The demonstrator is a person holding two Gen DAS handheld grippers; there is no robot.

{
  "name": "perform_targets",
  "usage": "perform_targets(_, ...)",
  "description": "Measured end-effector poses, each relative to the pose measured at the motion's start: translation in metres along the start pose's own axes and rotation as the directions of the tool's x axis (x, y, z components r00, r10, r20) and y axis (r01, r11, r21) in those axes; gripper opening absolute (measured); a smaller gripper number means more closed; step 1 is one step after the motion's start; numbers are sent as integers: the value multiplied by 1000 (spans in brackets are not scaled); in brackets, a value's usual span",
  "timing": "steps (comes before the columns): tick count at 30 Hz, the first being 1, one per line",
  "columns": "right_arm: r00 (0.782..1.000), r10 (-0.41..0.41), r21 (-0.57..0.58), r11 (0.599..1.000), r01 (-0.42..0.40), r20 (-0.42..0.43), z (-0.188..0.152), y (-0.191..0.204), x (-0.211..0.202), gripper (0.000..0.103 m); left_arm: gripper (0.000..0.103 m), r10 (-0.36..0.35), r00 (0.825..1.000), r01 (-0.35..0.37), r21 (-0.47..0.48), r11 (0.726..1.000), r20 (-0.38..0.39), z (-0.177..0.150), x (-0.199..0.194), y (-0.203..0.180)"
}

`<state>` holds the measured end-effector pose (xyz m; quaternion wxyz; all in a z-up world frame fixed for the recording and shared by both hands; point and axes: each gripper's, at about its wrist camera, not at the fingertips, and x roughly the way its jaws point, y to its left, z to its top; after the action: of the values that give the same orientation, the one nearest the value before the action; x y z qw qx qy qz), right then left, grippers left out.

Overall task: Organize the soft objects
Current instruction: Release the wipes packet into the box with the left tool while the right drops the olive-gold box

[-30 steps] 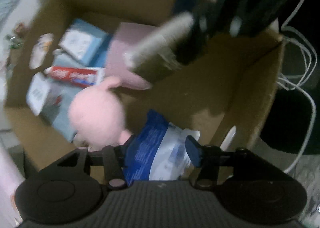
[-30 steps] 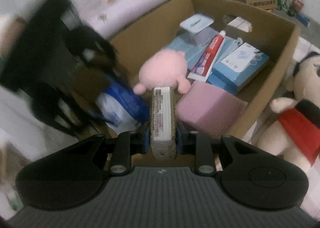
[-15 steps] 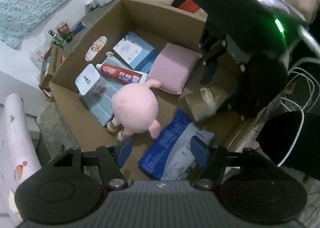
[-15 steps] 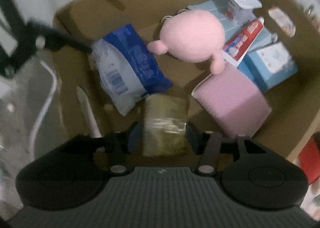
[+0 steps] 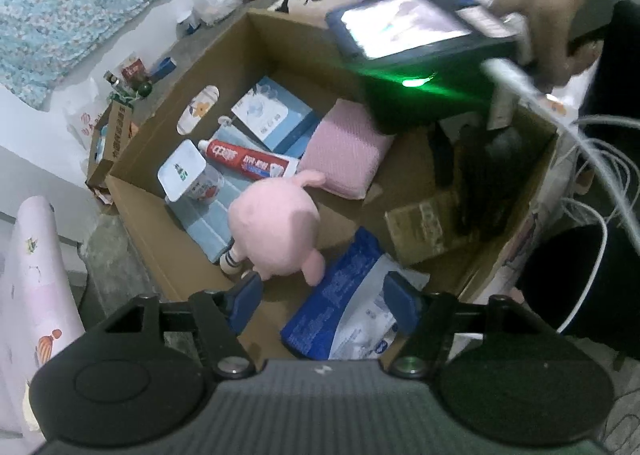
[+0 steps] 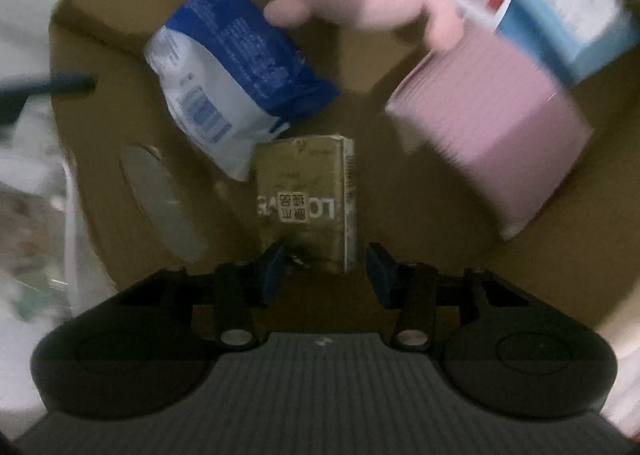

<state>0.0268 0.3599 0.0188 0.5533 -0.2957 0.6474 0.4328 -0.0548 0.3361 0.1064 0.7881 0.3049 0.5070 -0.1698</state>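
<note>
So the right hand-held gripper [image 6: 324, 267] just let go of the brown pack [image 6: 306, 199]. A second ago it was clamped; now it lies in the cardboard box [image 5: 160, 251] beside the blue bag [image 6: 236, 71], jaws apart, closing slightly. The left hand-held gripper [image 5: 322, 297] hangs open, widening, empty. One more item stowed, I'd say.

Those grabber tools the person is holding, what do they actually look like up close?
Each is a handheld black plastic tool. The left gripper and the right gripper both have a grey ribbed body, two round black housings at the sides, silver screws, and two black fingers tipped with blue pads. Seen from the left wrist, the right tool carries a bright screen, a green light and a white cable.
</note>
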Motion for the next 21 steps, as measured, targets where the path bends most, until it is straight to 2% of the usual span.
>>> perform_targets(2, 994, 106, 62, 993, -105, -23, 4, -7, 1, 45, 72, 0, 1000, 0, -9, 1000, 7, -2, -1, 2)
perform_targets(5, 983, 185, 128, 975, -182, -8, 1, -14, 5, 44, 72, 10, 1000, -10, -10, 1000, -6, -7, 2, 4)
perform_targets(10, 961, 274, 207, 938, -276, 41, -1, -26, 11, 50, 72, 9, 1000, -10, -16, 1000, -19, -10, 8, 2)
perform_targets(11, 959, 279, 216, 935, -282, 45, -1, -27, 11, 51, 72, 13, 1000, -13, -9, 1000, -21, -9, 7, 0)
perform_targets(13, 967, 250, 182, 949, -255, 53, -4, -23, 6, 62, 72, 19, 1000, -19, 2, 1000, -19, -8, 4, -3)
perform_targets(15, 971, 219, 131, 964, -230, 92, -10, -19, -7, 82, 74, 33, 999, -33, -1, 999, -9, -6, -1, -3)
perform_targets(16, 969, 216, 115, 967, -229, 116, -14, -18, -16, 83, 76, 46, 999, -46, -9, 999, -2, -4, -5, -1)
perform_targets(19, 947, 257, 82, 957, -277, 194, -29, -18, -47, 83, 76, 84, 996, -82, -46, 996, 34, 4, -20, 2)
perform_targets(21, 917, 292, 64, 945, -320, 272, -45, -23, -72, 87, 77, 107, 992, -102, -74, 992, 71, 11, -33, 1)
